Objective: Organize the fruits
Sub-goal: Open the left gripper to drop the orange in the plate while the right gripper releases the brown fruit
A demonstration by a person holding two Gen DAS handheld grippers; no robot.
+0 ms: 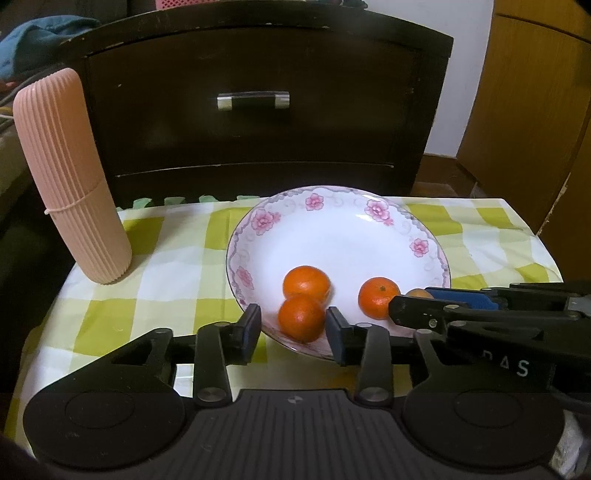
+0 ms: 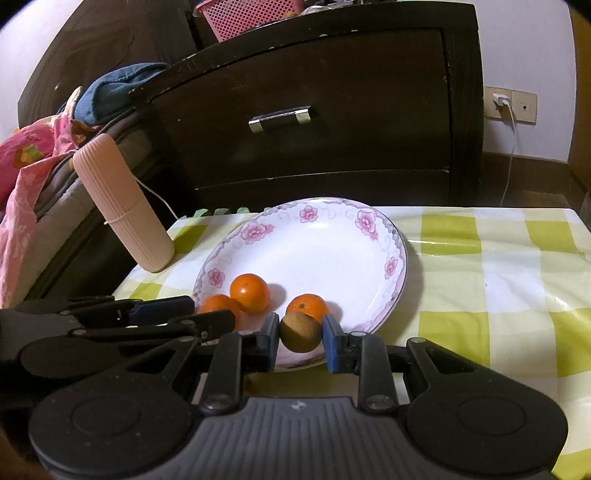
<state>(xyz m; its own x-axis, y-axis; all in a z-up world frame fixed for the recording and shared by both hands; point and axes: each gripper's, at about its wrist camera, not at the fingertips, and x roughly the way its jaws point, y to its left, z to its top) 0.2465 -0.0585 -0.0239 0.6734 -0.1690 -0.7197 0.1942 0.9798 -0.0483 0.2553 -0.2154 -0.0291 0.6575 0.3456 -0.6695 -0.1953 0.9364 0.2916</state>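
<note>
A: Left gripper [image 1: 291, 328] status?

B: Low centre of the left wrist view, jaws apart. An orange [image 1: 301, 319] sits between the pads, gaps visible on both sides, so no grip. It rests on the near rim of the plate [image 1: 332, 229].

A: Right gripper [image 2: 300, 338]?

B: Clamped on a brown fruit [image 2: 300, 331]. Both pads press its sides, low centre of the right wrist view, over the plate's near edge. In the left wrist view only a sliver of that fruit shows, at right of centre behind the right gripper's fingers.

A: Other fruit?

B: Two more oranges on the plate. Back orange [image 1: 306, 282] touches the one between the left jaws, just above it in frame. Right orange [image 1: 378, 297] is apart from those two, just left of the right gripper's fingertips. All three bunch at the plate's near side; the far half is bare white.

A: Plate position?

B: Centre frame in both views, floral rim, on a green-and-white checked cloth [image 1: 147, 288].

A: Anything else around?

B: Pink ribbed case [image 1: 70, 177] standing on the cloth at left, clear of the plate. Dark drawer unit [image 1: 255, 103] fills the upper frame behind the table. Pink basket [image 2: 251, 16] on top of it, top centre of the right wrist view. Charger in a wall socket [image 2: 502, 101] at upper right.
</note>
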